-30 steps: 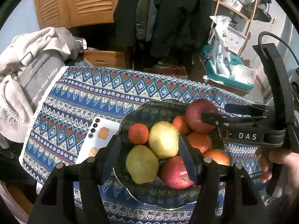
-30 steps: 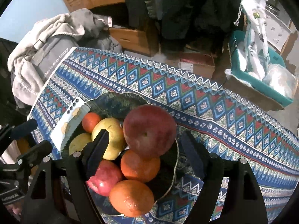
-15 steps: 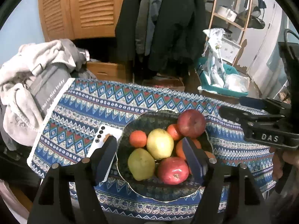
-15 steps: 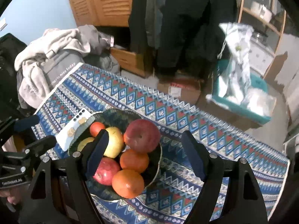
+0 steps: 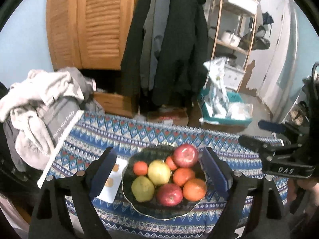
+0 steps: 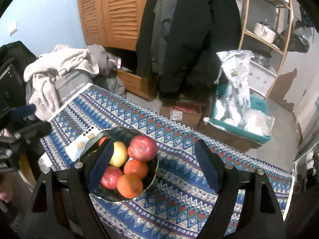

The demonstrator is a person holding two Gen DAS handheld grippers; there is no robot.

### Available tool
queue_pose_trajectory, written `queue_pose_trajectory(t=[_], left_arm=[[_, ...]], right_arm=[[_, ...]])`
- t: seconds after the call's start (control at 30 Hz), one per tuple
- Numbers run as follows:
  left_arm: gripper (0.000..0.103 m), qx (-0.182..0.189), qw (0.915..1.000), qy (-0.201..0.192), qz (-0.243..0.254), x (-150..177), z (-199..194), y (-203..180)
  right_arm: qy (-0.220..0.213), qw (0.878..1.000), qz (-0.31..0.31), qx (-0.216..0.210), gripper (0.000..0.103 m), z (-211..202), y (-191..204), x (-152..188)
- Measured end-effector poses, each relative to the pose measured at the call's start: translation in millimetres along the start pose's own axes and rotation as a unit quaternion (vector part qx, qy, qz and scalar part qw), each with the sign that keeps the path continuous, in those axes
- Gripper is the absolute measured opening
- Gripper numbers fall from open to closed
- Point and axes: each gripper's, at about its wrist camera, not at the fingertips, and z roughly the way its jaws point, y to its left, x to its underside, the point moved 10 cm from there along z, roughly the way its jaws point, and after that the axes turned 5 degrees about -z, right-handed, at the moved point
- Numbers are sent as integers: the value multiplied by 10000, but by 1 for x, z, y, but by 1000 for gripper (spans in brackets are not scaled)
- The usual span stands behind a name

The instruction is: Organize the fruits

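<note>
Fruit fills a dark bowl (image 5: pixel 129 171) on the worktop (image 5: pixel 139 135), which is covered by a blue patterned cloth. In the left wrist view the pile holds a big red apple (image 5: pixel 185 155) at the back, a yellow apple (image 5: pixel 159 172), a pear (image 5: pixel 142 188), a second red apple (image 5: pixel 169 194) at the front, and oranges: a small one (image 5: pixel 140 168) at the left and two (image 5: pixel 194 189) at the right. A white phone (image 5: pixel 112 181) lies just beside the bowl's left rim. The left gripper (image 5: pixel 159 174) hangs above the bowl, its jaws opening with nothing clamped between them. The right gripper (image 6: pixel 152 168) also hangs clear of the fruit, its jaws apart, opening and empty; from its view the bowl sits toward the left finger. Coats (image 5: pixel 171 45) hang behind the worktop, and a heap of clothes (image 5: pixel 39 99) sits at its left end.
</note>
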Motion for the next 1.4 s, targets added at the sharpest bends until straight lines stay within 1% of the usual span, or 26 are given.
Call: queue_pose_trajectory(t=[0.1,0.2,0.37,0.5,0.7,0.9,1.23,1.4], left_arm=[[97,-47,9999,-159,27,-7,-9,-4],[101,-87,9997,-210,110,-10,-13,-9],[102,-104,9993,-240,272,-10,-15,-19],[102,-117,9991,-227,338,-8,-16,-25],[102,-53,9987,-237,458,-6,-16,-36],[102,-123,9978,-265,599,-5,-17,-42],[102,-250,9979,-265,538,-5,-17,-39],[102,-308,9980,-199,518,-3,-15,-37]], right_arm=[[-91,9999,72,35,82,-11,-7,2],[-184,9997,128,57,82,-22,-13,3],[-422,9987,285,98,82,-42,-27,2],[-508,9979,368,184,82,-50,-37,3],[-467,9976,455,253,82,-49,-48,11],[-423,9976,467,274,82,-47,-51,16],[-427,9976,461,277,82,-48,-51,16],[-424,9976,462,284,82,-49,-51,17]])
